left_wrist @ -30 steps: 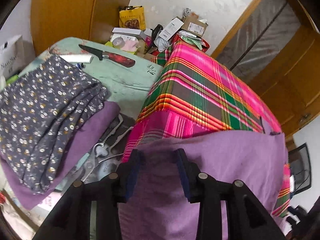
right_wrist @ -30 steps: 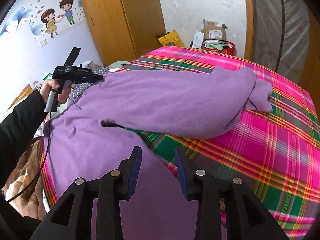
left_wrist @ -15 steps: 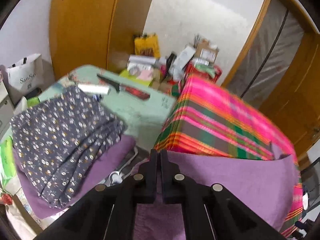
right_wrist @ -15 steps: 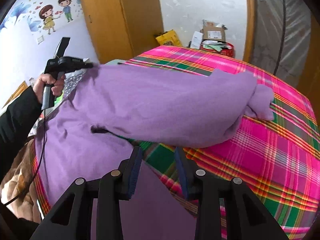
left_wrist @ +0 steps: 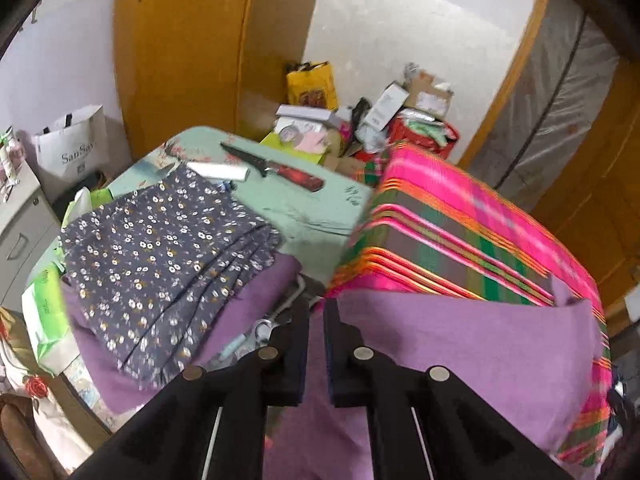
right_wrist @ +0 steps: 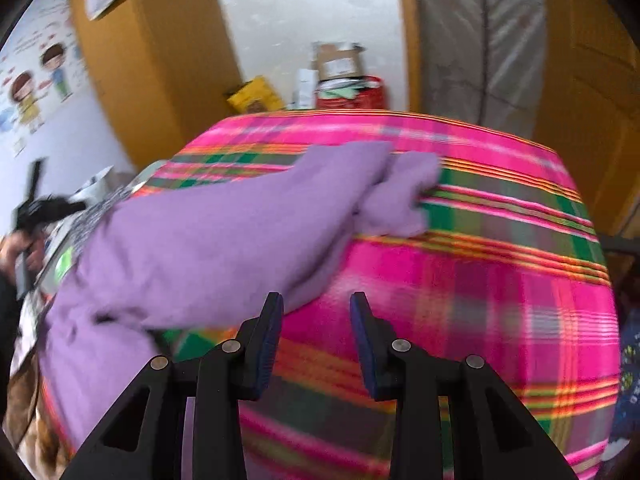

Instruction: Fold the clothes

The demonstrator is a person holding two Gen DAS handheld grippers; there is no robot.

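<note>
Purple garment [left_wrist: 460,344]: one edge clamped between the closed jaws of the left gripper [left_wrist: 316,340], the rest draped ahead and to the right of them over the plaid blanket [right_wrist: 480,280]. Right gripper [right_wrist: 316,320] jaws apart, nothing between them; garment's near edge just left of its left finger. Judgement: carry the pinched edge level across, keep tension, let the right gripper take the free edge before laying flat. Left of the left jaws: floral cloth [left_wrist: 160,256], knife [left_wrist: 276,168]. Beyond: wooden wardrobe [left_wrist: 180,52].
</note>
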